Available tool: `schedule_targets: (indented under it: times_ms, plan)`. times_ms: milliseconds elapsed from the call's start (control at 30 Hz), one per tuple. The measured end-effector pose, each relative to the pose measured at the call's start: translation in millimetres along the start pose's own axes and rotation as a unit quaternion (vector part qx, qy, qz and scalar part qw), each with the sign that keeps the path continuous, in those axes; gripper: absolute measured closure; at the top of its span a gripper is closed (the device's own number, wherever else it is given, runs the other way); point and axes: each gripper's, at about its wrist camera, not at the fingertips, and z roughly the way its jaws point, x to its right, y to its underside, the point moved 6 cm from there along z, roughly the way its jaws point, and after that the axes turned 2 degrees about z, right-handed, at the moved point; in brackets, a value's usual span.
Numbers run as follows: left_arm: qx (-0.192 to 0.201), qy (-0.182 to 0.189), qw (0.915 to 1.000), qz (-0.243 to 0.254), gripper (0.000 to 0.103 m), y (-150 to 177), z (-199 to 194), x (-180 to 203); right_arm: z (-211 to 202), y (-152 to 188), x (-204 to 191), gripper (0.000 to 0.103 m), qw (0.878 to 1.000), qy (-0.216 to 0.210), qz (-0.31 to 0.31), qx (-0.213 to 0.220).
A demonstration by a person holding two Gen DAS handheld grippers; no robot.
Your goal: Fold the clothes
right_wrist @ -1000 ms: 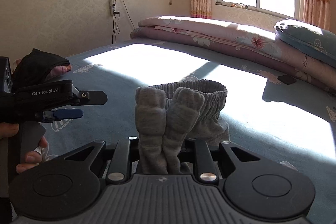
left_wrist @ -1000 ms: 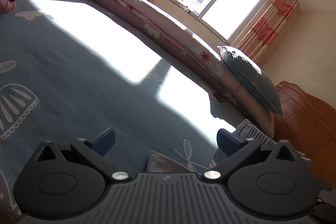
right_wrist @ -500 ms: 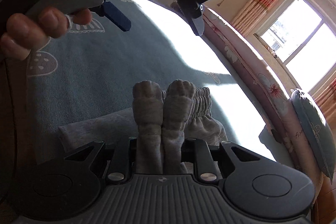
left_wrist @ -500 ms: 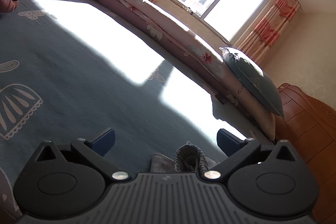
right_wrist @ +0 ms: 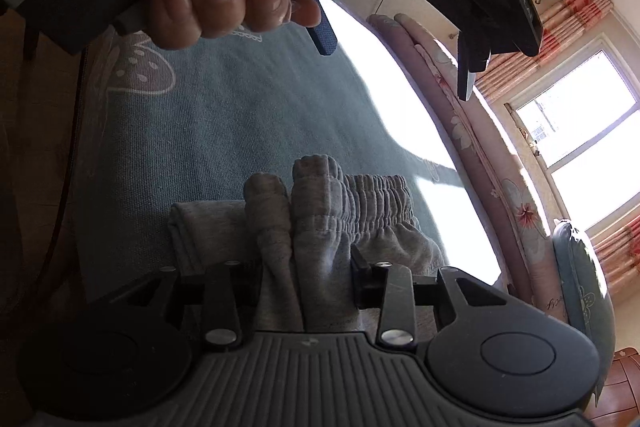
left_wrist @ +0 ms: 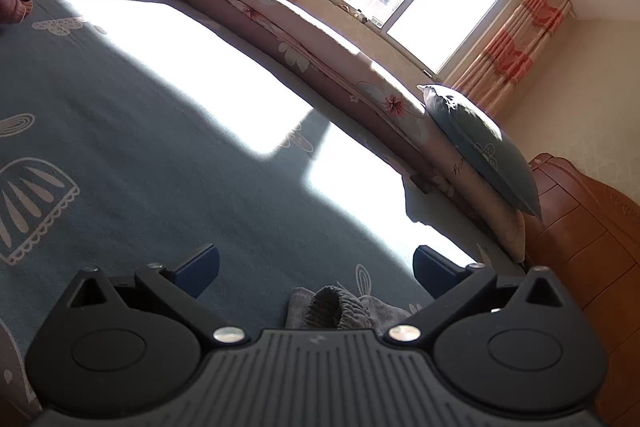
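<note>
Right wrist view: right gripper (right_wrist: 306, 267) is clamped on two bunched folds of grey knit sweatpants (right_wrist: 320, 211), held pinched between the jaws. The ribbed elastic waistband (right_wrist: 376, 199) is seen just behind the folds, resting on the teal patterned bedspread (right_wrist: 224, 115). Above, a hand (right_wrist: 224, 3) is wrapped around the left gripper's grey handle. Left wrist view: left gripper (left_wrist: 316, 269) is spread wide, nothing held, blue-padded fingers (left_wrist: 196, 269) above the bedspread, the sweatpants directly beneath. A folded pink floral quilt (left_wrist: 320, 55) lies along the far edge.
</note>
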Motion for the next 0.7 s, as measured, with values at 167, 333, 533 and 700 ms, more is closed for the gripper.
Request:
schedule_targets:
  times_ms: [167, 333, 533, 700]
  plan:
    - [-0.001, 0.0, 1.0, 0.001, 0.001, 0.8, -1.1, 0.5, -19.5, -5.0, -4.2, 0.054, 0.999, -0.033, 0.018, 0.021]
    - [-0.003, 0.0, 1.0, 0.003, 0.001, 1.7, -1.0, 1.0, -39.6, -15.6, 20.8, 0.054, 0.994, -0.031, 0.081, 0.059]
    - [-0.014, 0.007, 0.9998, 0.016, 0.001, 5.9, 2.6, 7.4, 6.5, 0.6, 48.6, 0.053, 0.988, 0.02, 0.153, -0.007]
    - [-0.031, 0.034, 0.9984, 0.033, 0.001, 11.6, 9.2, 22.7, 13.2, 6.7, 32.4, 0.066, 0.98, -0.026, 0.197, -0.015]
